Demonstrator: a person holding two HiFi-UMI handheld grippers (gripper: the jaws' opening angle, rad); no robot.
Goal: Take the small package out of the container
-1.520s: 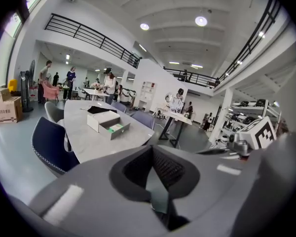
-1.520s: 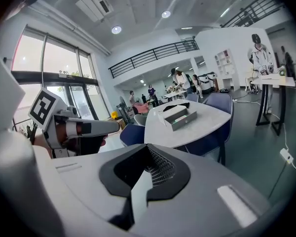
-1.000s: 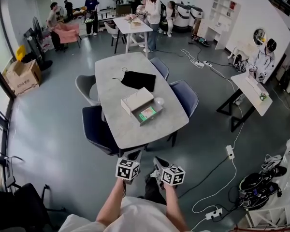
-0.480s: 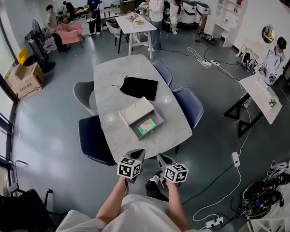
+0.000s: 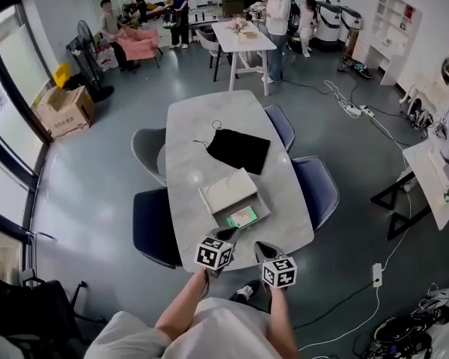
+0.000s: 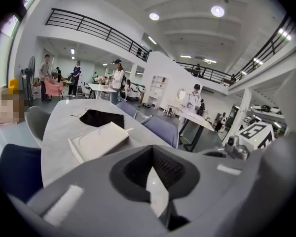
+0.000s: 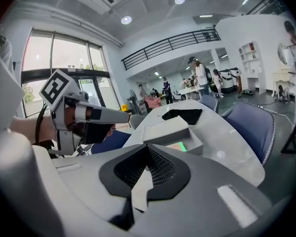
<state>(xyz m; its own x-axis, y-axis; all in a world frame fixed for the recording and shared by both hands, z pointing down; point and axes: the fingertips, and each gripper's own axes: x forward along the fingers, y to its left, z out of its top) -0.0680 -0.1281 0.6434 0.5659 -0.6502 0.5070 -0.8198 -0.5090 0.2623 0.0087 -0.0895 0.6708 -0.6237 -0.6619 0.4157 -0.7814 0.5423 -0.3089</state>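
Currently, left gripper [image 5: 227,235]: is being held clenched, jaws together, nothing between them; it is being pointed over the near edge of the table, near the container's near-left corner and apart from it.
Right gripper [image 5: 266,250]: is likewise being held clenched, jaws closed with nothing gripped; it is being kept just right of the left gripper, at the table's near edge, short of the container.
Forearms [image 5: 181,313]: are both being stretched forward from the bottom of the head view, one behind each gripper.
Table [image 5: 187,126]: grey and oblong, is being flanked by chairs on both long sides.
Container [image 7: 196,147]: a pale open box, is being supported on the near half of the table.
Lid [image 5: 228,191]: pale and flat, is being carried on the container's far part, so the near part is being left uncovered.
Small package [image 5: 242,218]: green, is being held inside the uncovered near part of the container; it is not being touched by either gripper.
Black cloth [image 5: 239,149]: is being left flat on the table beyond the container, apart from it.
Chairs: a dark blue chair [image 5: 153,226] and a grey chair [image 5: 146,152] are being kept at the left side, and a blue chair [image 5: 318,189] at the right.
Background: a white table [image 5: 243,36] is being stood around by several people, well beyond the grey one.
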